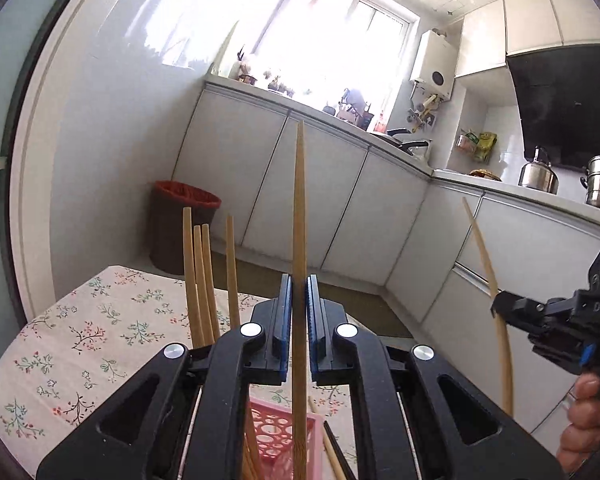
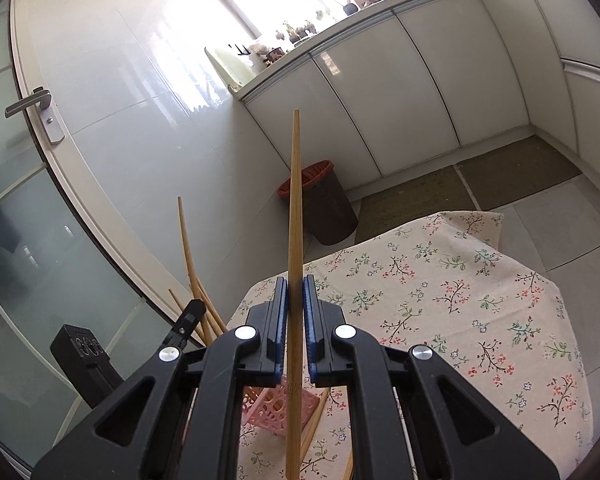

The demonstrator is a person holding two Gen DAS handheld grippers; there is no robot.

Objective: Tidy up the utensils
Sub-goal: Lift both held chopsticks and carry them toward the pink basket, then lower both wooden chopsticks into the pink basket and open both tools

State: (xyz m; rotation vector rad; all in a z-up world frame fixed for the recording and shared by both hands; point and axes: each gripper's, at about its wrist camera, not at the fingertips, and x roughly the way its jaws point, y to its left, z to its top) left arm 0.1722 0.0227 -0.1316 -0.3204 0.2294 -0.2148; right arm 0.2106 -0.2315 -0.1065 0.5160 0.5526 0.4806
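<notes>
two grippers (image 1: 299, 304), one pink basket (image 1: 278, 432), one bin (image 1: 180, 228)

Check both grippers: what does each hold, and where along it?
Each is shut on one chopstick. The left gripper pinches its chopstick around mid-length; the right gripper pinches its chopstick likewise.

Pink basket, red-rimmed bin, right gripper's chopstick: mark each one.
Pink basket (image 2: 274, 404): right wrist view, perforated side wall.
Red-rimmed bin (image 1: 182, 232): left wrist view, dark body.
Right gripper's chopstick (image 2: 295, 216): right wrist view, mid-shaft.
</notes>
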